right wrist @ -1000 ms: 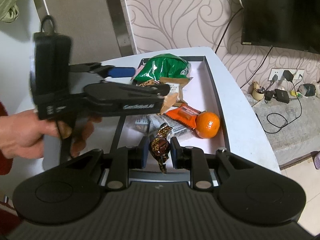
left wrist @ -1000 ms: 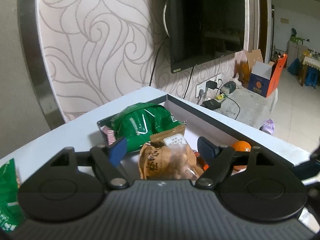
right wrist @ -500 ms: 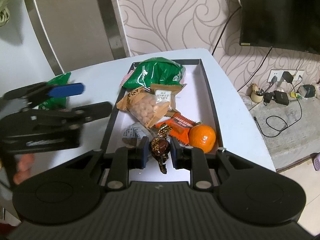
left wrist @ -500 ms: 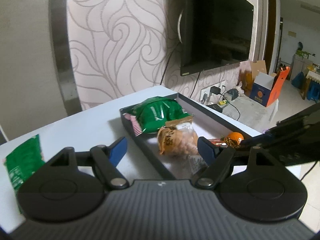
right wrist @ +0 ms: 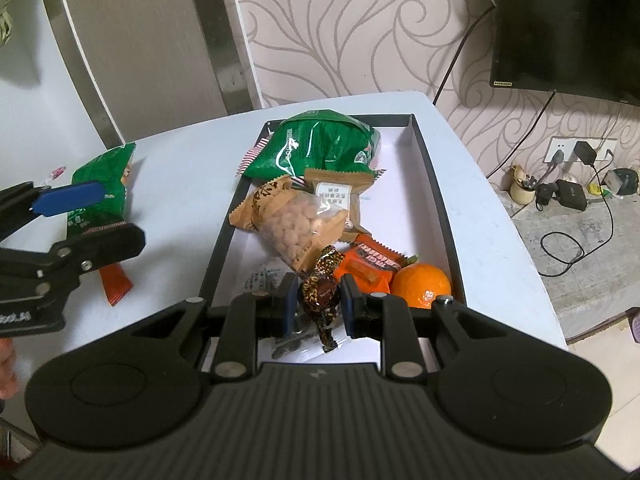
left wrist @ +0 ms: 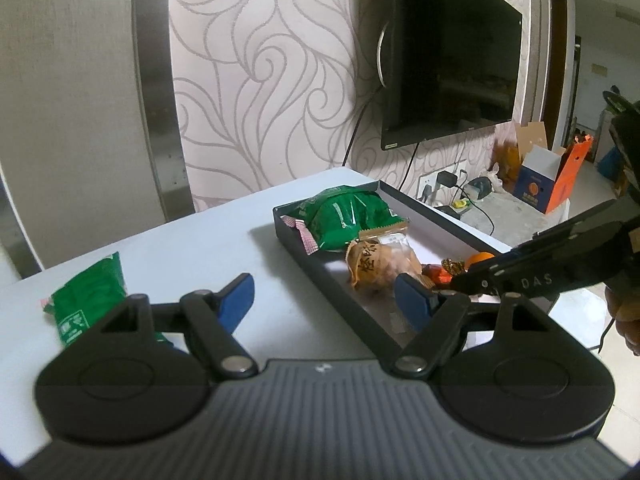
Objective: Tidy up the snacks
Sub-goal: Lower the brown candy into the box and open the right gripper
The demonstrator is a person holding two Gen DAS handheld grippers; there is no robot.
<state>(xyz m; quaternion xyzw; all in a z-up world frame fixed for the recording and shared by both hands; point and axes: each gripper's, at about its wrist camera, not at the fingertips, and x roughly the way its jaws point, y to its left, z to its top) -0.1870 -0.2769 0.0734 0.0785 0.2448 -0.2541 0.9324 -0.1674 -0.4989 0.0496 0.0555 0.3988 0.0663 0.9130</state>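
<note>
A black-rimmed tray (right wrist: 436, 184) on the white table holds a big green snack bag (right wrist: 316, 148), a brown bag of peanuts (right wrist: 296, 224), an orange wrapper (right wrist: 368, 264) and an orange (right wrist: 422, 286). My right gripper (right wrist: 316, 306) is shut on a dark brown wrapped candy (right wrist: 320, 292) and holds it over the tray's near end. My left gripper (left wrist: 324, 300) is open and empty, over the table left of the tray (left wrist: 320, 264). A second green bag (left wrist: 88, 292) lies on the table to the left; it also shows in the right wrist view (right wrist: 104, 184).
A small orange packet (right wrist: 116, 284) lies on the table under the left gripper. A wall TV (left wrist: 448, 60) hangs behind. Chargers and cables (right wrist: 568, 196) lie on a low ledge to the right. The table edge (right wrist: 532, 280) runs close beside the tray.
My left gripper has drawn back left out of the tray, leaving the peanut bag in it. My right gripper has kept the candy over the tray's near end.
</note>
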